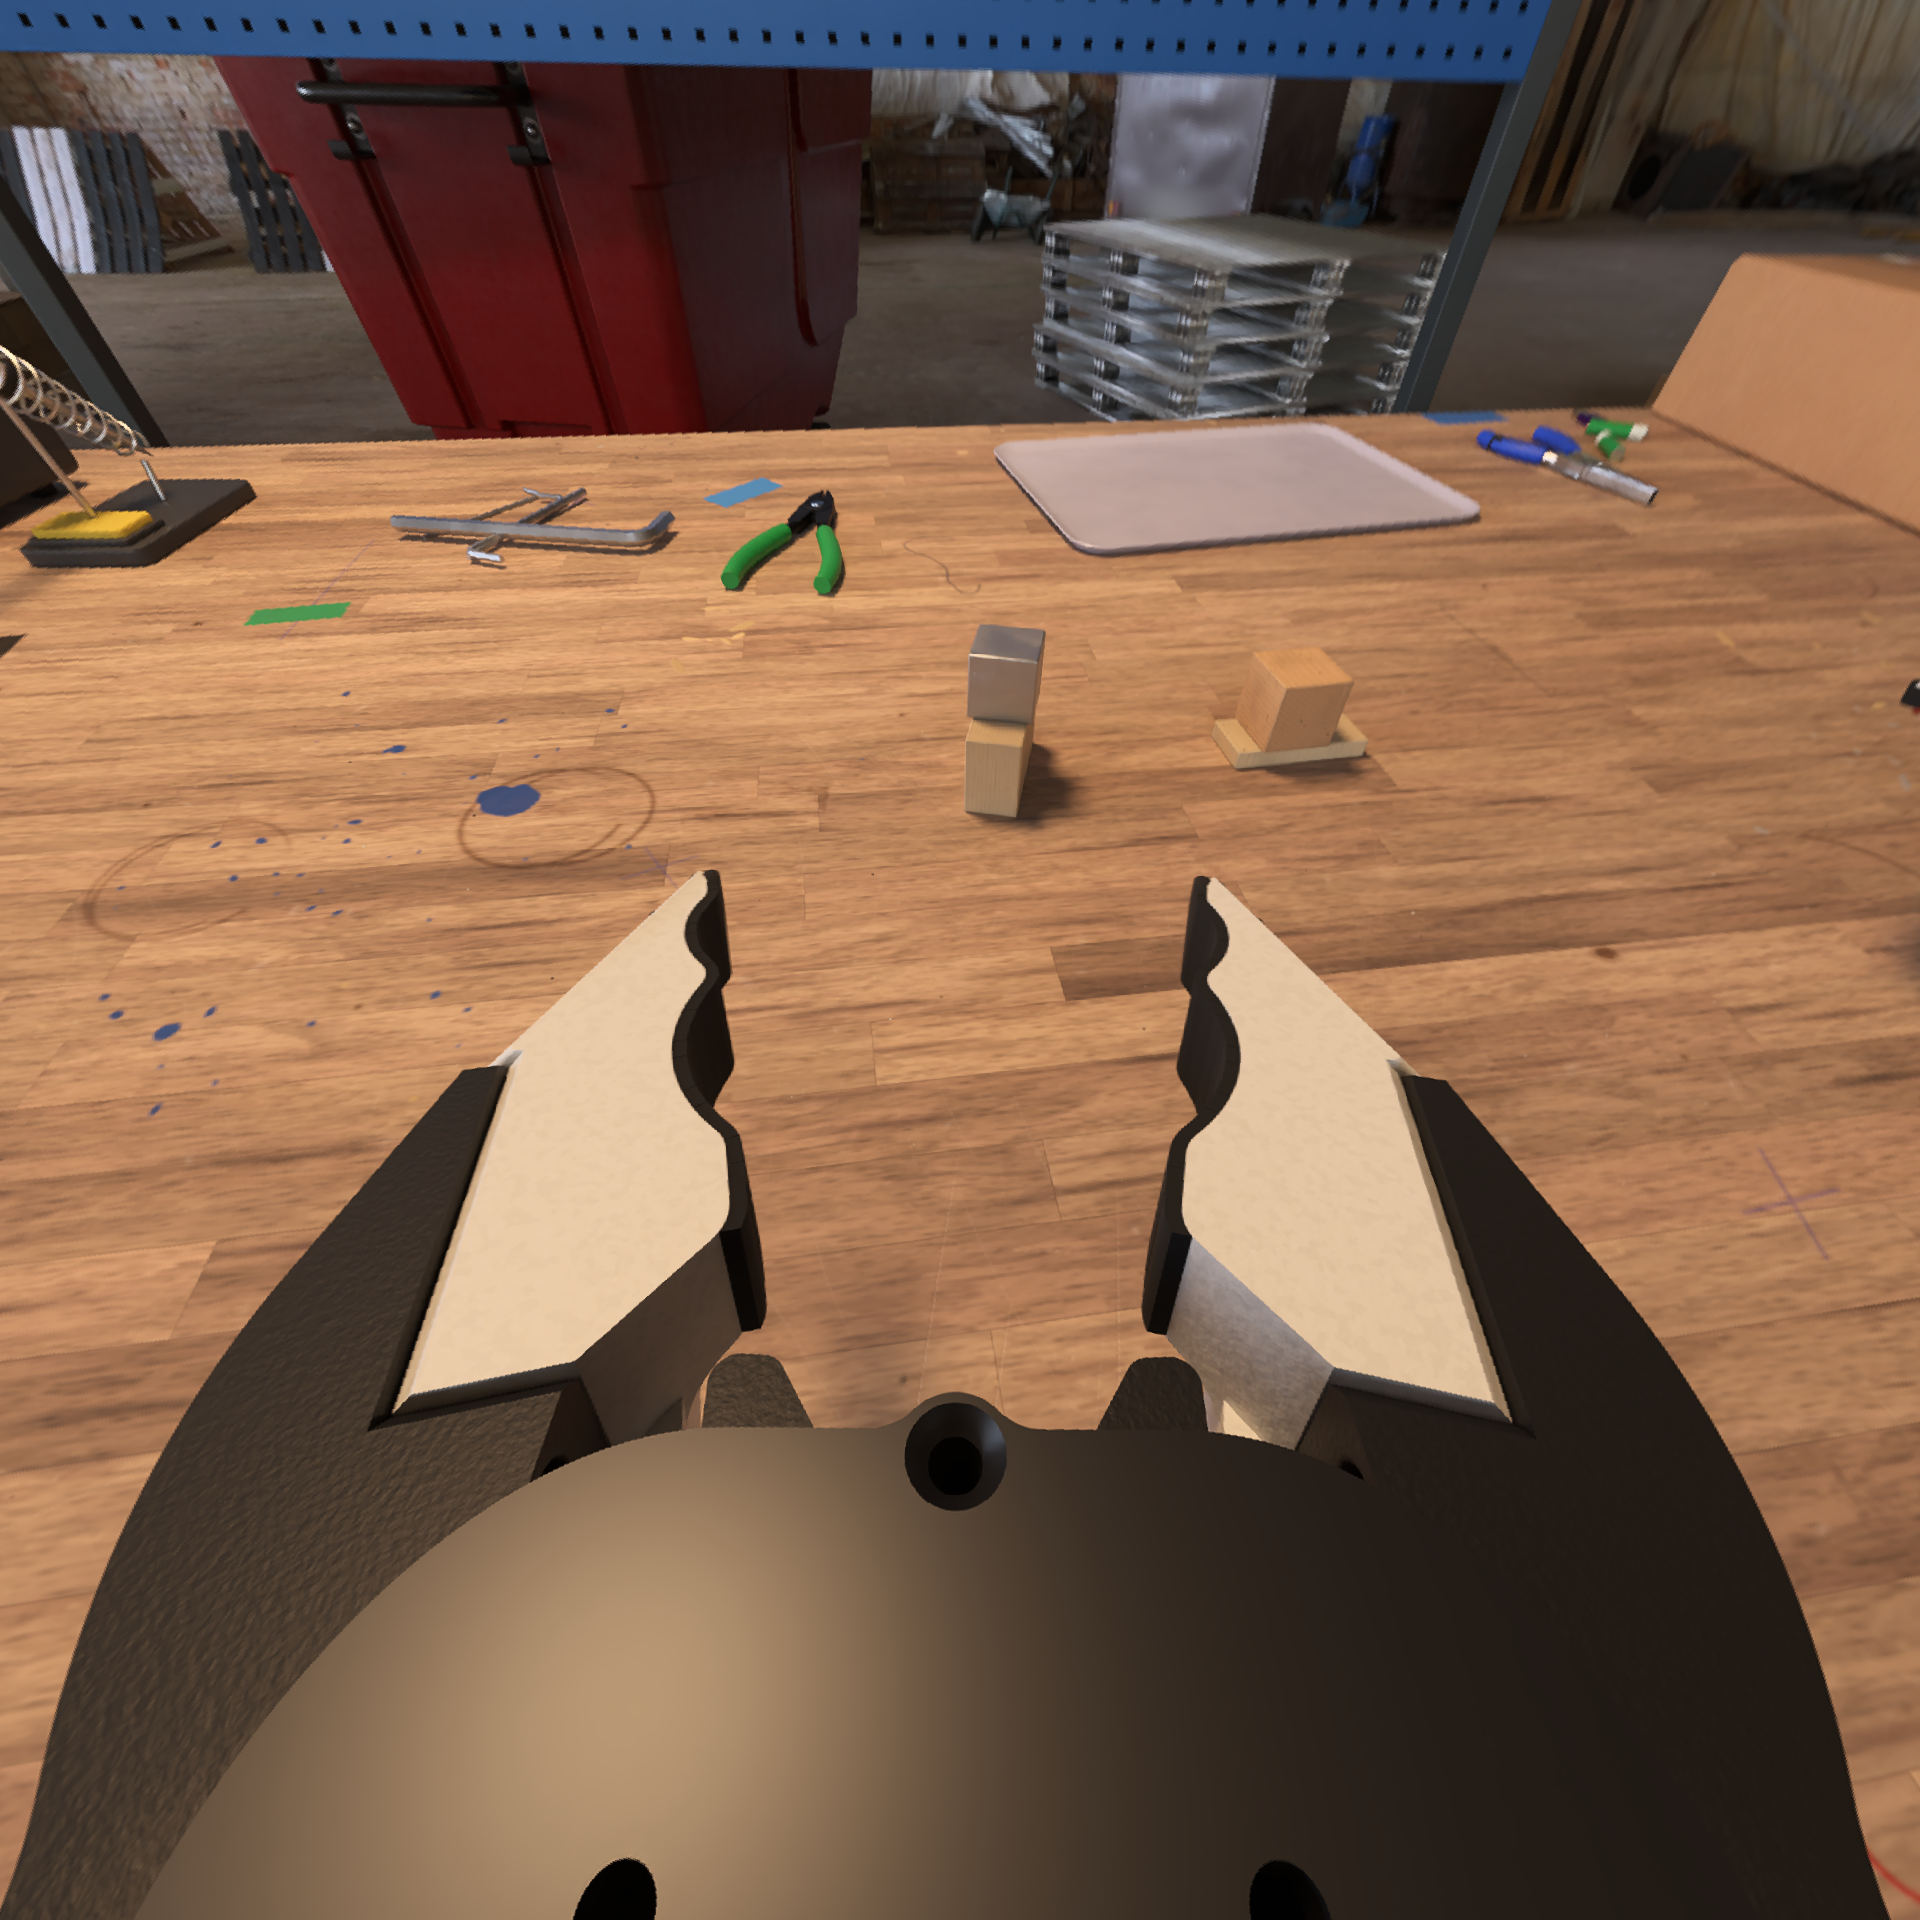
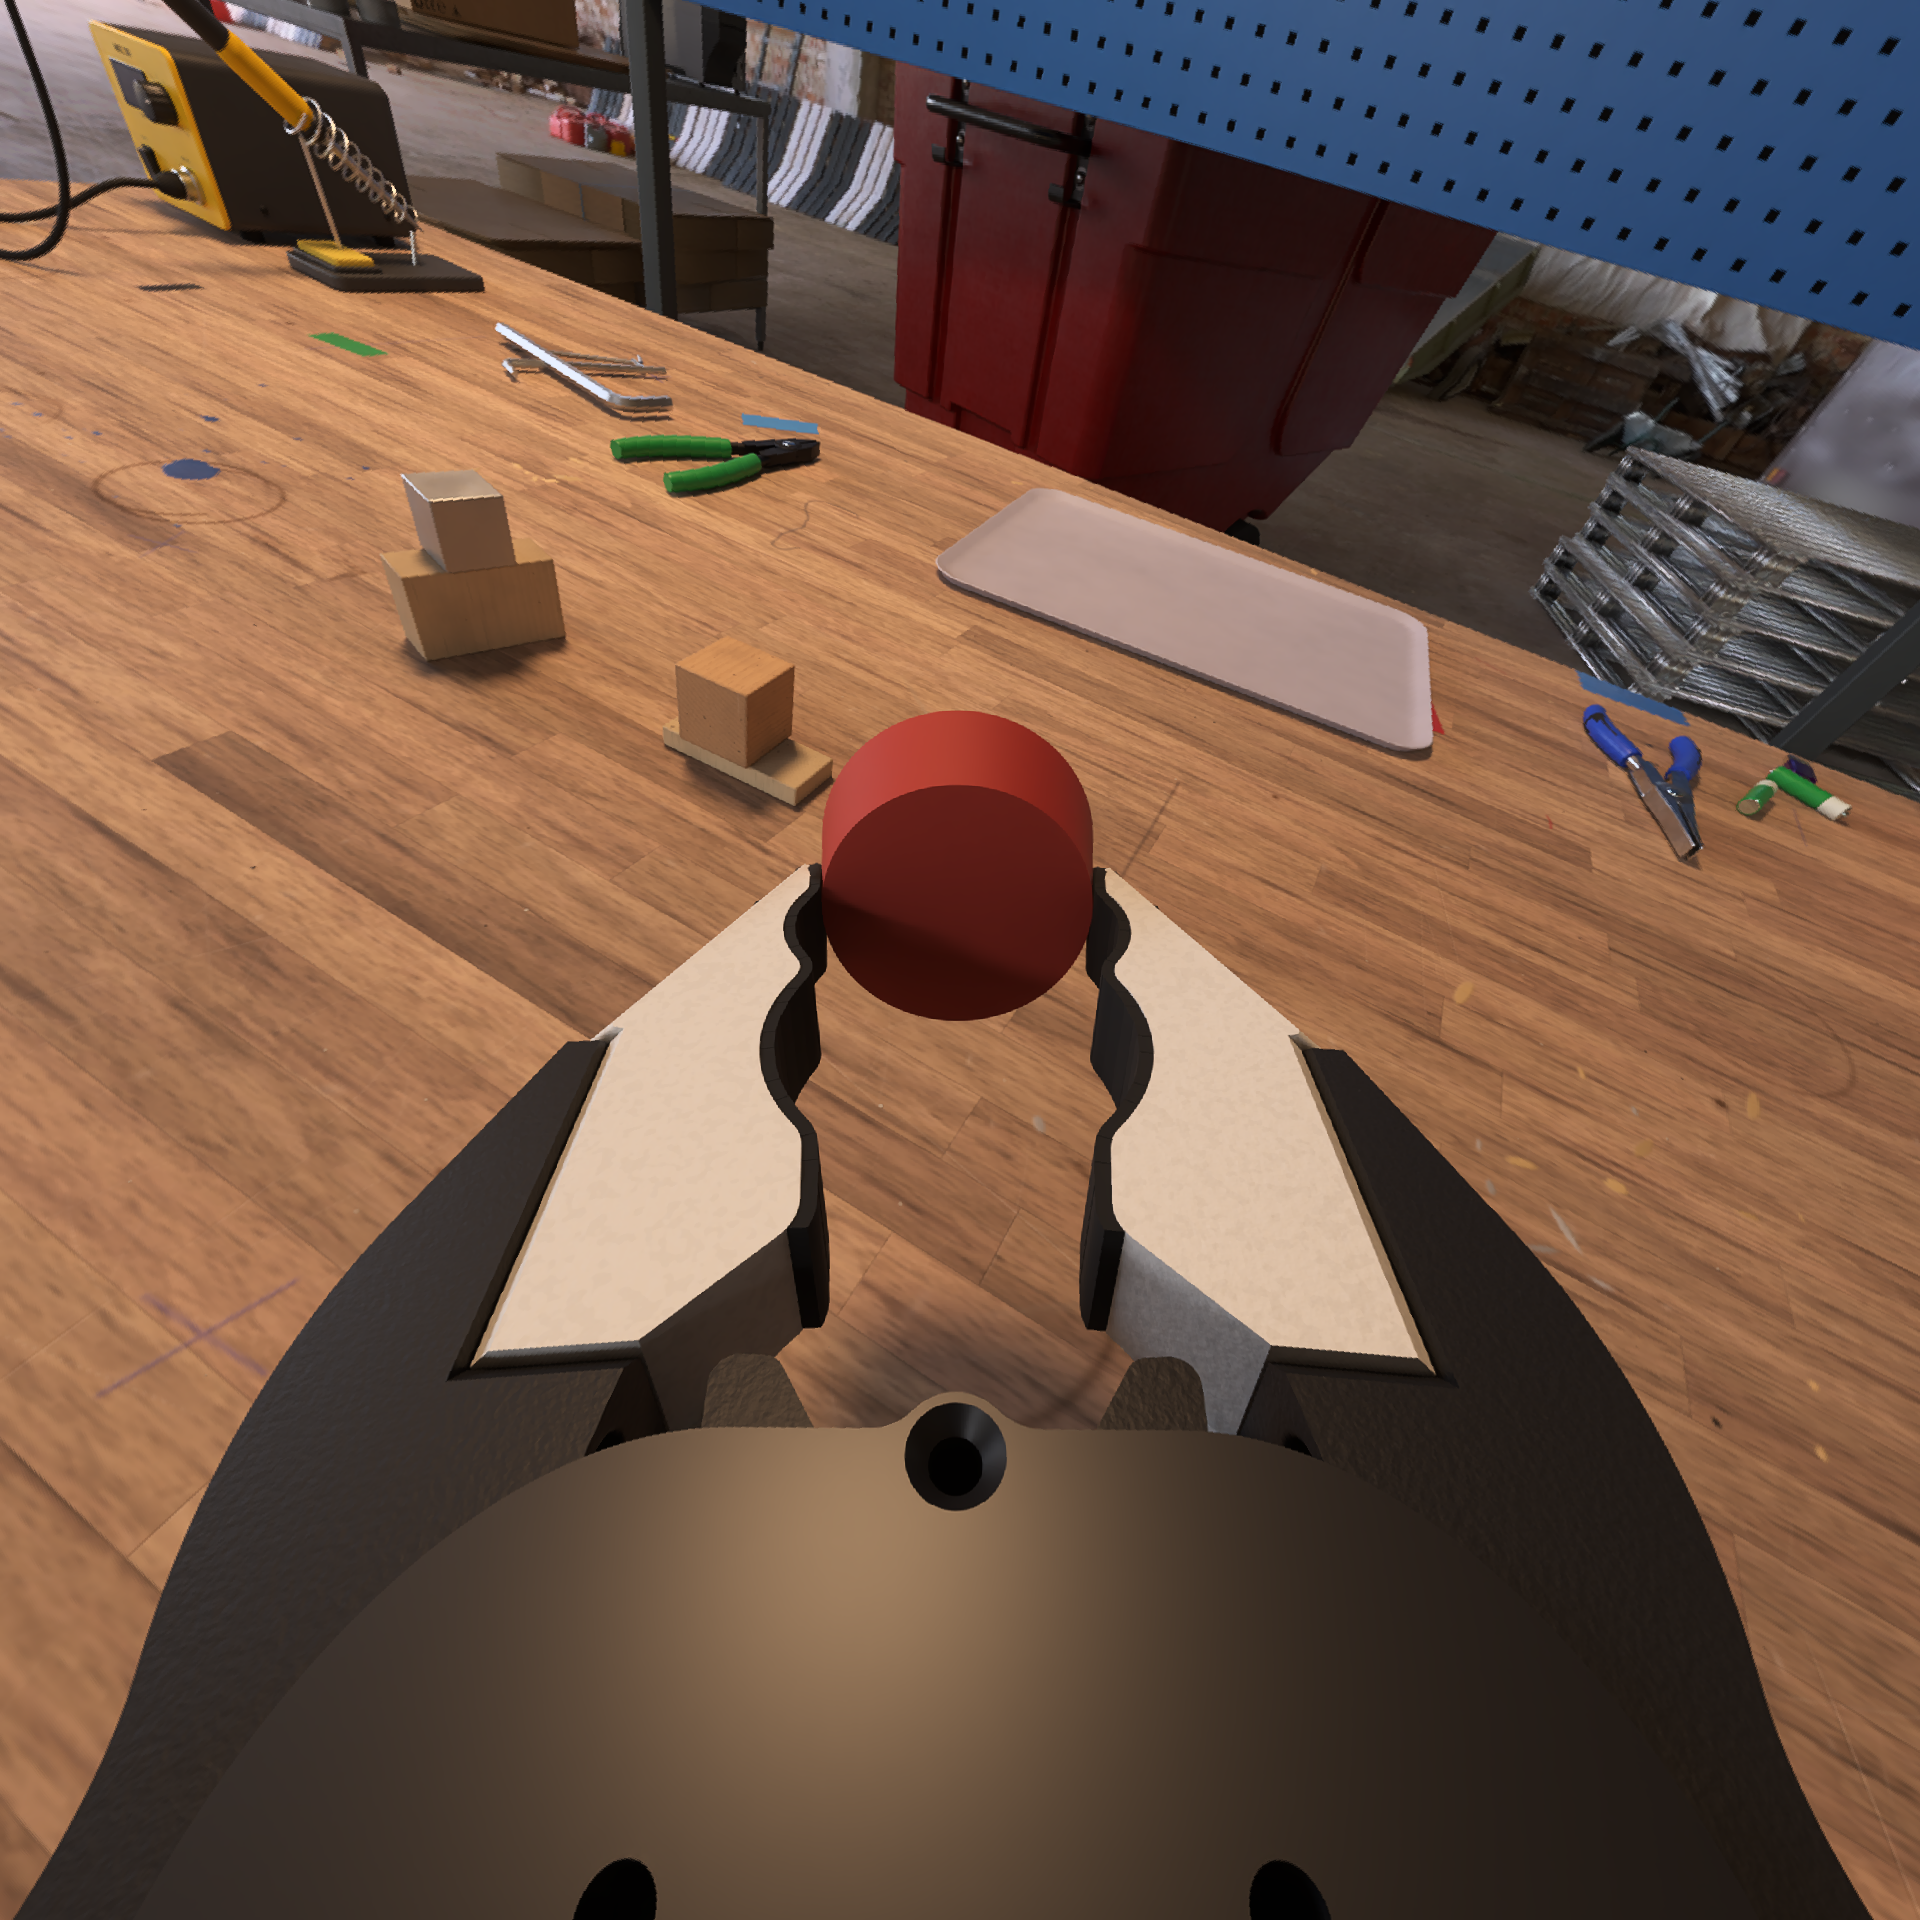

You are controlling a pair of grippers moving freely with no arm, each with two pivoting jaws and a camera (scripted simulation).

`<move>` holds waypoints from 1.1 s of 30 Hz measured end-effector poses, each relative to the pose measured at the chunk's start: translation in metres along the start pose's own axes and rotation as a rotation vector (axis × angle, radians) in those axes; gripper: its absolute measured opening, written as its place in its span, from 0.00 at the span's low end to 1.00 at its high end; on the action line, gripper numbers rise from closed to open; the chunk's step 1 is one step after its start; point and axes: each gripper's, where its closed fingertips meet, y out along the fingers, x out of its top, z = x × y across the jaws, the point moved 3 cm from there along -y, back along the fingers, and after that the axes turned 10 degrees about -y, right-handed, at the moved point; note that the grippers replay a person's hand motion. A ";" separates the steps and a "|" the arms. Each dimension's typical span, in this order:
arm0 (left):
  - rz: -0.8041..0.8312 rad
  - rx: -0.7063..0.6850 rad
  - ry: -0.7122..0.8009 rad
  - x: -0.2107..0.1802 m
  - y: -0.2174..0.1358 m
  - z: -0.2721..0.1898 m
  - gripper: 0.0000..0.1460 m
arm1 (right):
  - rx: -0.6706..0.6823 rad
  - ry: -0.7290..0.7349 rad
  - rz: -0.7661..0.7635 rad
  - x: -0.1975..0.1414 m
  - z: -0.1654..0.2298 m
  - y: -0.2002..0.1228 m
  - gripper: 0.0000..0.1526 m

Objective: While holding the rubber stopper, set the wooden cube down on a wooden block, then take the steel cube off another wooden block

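My left gripper is open and empty above the bench, well short of the blocks. Ahead of it a steel cube sits on a tall wooden block. To the right a wooden cube rests on a flat wooden block. My right gripper is shut on a red rubber stopper held above the bench. In the right wrist view the wooden cube on its flat block lies just ahead to the left, and the steel cube on its block stands farther left.
A pink tray lies at the back, with green-handled pliers, hex keys and a soldering stand to the left. Blue-handled tools and a cardboard box are at the far right. The bench's far edge runs behind them.
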 end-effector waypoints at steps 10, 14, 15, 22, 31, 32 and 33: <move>0.059 -0.002 0.076 0.000 0.008 -0.009 0.68 | 0.008 0.012 0.010 -0.004 -0.002 0.001 0.33; 0.095 -0.011 0.101 0.005 0.017 -0.010 0.67 | 0.012 0.024 0.014 -0.006 -0.004 0.002 0.33; 0.105 -0.010 0.108 0.006 0.020 -0.009 0.67 | 0.014 0.026 0.014 -0.006 -0.004 0.002 0.33; 0.269 -0.045 0.036 0.009 0.066 -0.007 0.68 | 0.019 0.030 0.016 -0.007 -0.004 0.001 0.33; 0.453 -0.046 0.043 0.012 0.144 -0.015 0.66 | 0.026 0.064 0.011 -0.009 -0.011 0.000 0.33; 0.476 -0.039 0.047 0.013 0.151 -0.016 0.65 | 0.026 0.068 0.011 -0.009 -0.012 0.000 0.33; 0.496 -0.038 0.049 0.014 0.157 -0.016 0.63 | 0.026 0.072 0.011 -0.010 -0.013 0.000 0.33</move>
